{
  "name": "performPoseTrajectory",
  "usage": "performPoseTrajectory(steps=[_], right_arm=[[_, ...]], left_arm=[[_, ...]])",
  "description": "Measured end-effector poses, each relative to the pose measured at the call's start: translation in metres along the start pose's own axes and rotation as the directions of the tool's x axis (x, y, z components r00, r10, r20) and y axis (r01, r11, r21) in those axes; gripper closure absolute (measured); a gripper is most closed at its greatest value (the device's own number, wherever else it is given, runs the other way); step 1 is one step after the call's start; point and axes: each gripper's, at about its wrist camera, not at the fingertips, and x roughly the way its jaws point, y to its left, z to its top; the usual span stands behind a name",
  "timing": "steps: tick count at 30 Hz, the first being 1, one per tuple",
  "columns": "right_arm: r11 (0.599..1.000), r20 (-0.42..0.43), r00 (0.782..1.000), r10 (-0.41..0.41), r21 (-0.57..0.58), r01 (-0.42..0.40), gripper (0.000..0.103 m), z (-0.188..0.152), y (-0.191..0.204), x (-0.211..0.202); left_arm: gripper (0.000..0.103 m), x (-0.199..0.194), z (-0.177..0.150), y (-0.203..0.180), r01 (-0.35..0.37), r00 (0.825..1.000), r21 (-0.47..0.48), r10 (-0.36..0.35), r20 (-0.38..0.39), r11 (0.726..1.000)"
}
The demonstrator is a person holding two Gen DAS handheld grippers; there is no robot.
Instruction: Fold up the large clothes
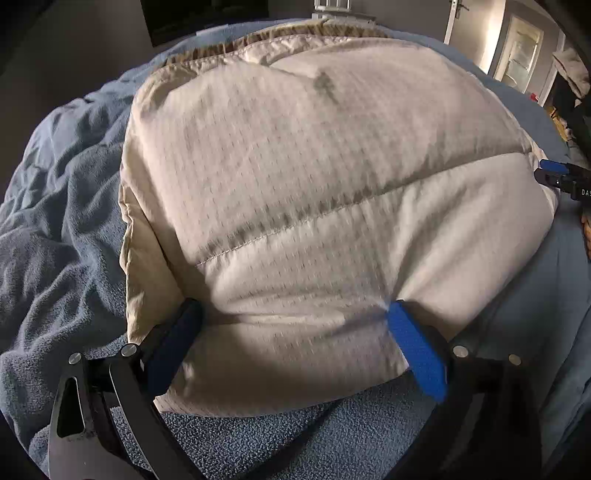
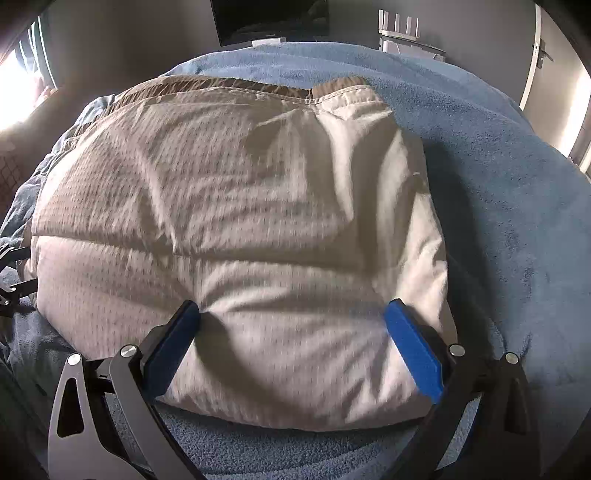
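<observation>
A cream quilted puffer garment (image 1: pixel 314 177) lies folded into a thick bundle on a blue fleece blanket (image 1: pixel 66 236). Its tan lining shows along the far edge. My left gripper (image 1: pixel 295 314) is wide open, its blue-padded fingers (image 1: pixel 413 347) pressed against the bundle's near edge on both sides. My right gripper (image 2: pixel 293 314) is likewise wide open around the near edge of the same garment (image 2: pixel 236 206), pads (image 2: pixel 410 347) touching the fabric. The right gripper's tip shows at the right edge of the left wrist view (image 1: pixel 554 175).
The blue blanket (image 2: pixel 498 206) covers a bed around the garment. A dark screen (image 2: pixel 269 18) hangs on the far wall. A white rack (image 2: pixel 402 33) stands beyond the bed. A door (image 1: pixel 521 48) is at the right.
</observation>
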Motion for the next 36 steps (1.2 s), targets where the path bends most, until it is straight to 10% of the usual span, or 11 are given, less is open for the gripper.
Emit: performPoseTrajectory(steps=[11, 22, 36], right_arm=[[0.999, 0.108, 0.994, 0.001, 0.053, -0.007, 0.007, 0.066, -0.037, -0.015], [0.997, 0.023, 1.000, -0.016, 0.079, 0.015, 0.007, 0.118, -0.079, 0.060], [0.919, -0.036, 0.955, 0.294, 0.286, -0.272, 0.009, 0.086, -0.127, 0.087]], left_arm=[[0.007, -0.043, 0.052, 0.079, -0.004, 0.981, -0.139, 0.031, 0.194, 0.990], [0.006, 0.048, 0.101, 0.133, 0.109, 0.993, -0.238, -0.097, 0.062, 0.965], [0.012, 0.066, 0.078, 0.153, 0.294, 0.956, -0.291, -0.274, 0.108, 0.910]])
